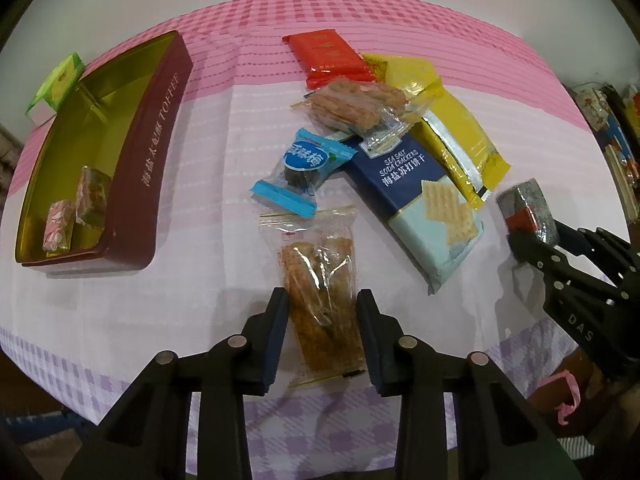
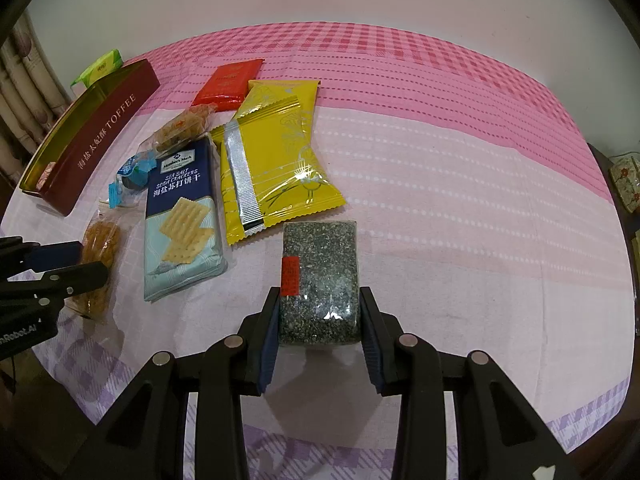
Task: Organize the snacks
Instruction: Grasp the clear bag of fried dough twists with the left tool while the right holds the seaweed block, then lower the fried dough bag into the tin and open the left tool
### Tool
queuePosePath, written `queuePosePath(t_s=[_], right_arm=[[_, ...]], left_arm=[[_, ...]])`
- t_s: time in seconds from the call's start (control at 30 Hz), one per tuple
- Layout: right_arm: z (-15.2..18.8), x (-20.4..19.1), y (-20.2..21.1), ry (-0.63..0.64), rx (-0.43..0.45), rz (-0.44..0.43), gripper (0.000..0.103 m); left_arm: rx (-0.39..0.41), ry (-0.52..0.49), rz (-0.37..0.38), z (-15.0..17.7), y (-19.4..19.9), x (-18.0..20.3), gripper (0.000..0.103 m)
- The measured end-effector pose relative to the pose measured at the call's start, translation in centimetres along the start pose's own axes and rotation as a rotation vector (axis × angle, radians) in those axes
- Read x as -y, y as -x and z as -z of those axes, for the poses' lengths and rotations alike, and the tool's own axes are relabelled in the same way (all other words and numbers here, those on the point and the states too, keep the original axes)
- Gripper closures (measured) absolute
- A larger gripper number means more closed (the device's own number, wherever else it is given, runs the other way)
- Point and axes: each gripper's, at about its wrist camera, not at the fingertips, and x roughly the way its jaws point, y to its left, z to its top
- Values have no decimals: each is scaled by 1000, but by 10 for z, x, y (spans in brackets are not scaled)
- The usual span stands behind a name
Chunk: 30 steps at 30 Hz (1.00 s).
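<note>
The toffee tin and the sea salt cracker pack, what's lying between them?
In the left wrist view, the blue plum candy lies between the toffee tin and the cracker pack; otherwise bare tablecloth.
</note>
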Motion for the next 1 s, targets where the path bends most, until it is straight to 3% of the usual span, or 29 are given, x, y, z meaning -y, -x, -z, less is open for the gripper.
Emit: queuePosePath(t_s=[0.6,1.0], right_arm=[[0,-3,-1,10,2,18,69],[0,-3,-2,10,3,20,69]], left_arm=[[69,-91,-1,6,28,-7,70],[77,-91,37,2,40,-16,70]])
